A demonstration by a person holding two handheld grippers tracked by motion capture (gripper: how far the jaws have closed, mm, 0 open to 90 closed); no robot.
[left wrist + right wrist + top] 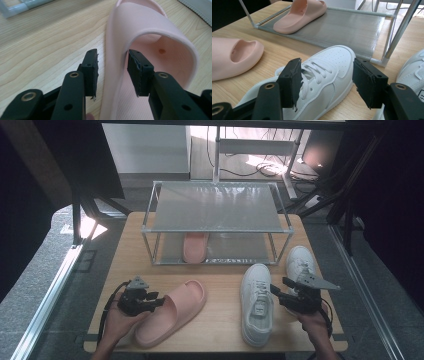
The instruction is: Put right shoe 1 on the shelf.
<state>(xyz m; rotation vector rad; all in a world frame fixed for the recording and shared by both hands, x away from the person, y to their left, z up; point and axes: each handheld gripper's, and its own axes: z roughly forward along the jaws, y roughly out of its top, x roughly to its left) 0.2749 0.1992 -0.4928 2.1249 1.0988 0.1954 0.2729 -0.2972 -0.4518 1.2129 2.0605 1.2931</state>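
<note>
A pink slipper point(170, 312) lies on the wooden table point(220, 320) at the front left. My left gripper point(157, 298) sits at its near side. In the left gripper view the slipper's point(150, 30) side wall stands between the jaws of that gripper point(113, 72), with a gap on both sides, so it is open. A white sneaker point(256, 302) lies at the front right. My right gripper point(279, 286) is open beside it, and in its own view the jaws point(325, 82) straddle the sneaker's point(329, 75) laced middle without pressing.
A metal two-shelf rack point(217, 207) stands at the back of the table. A second pink slipper point(195, 246) rests on its lower shelf point(352, 27). A second white sneaker point(299, 262) lies at the right, by the rack's front corner.
</note>
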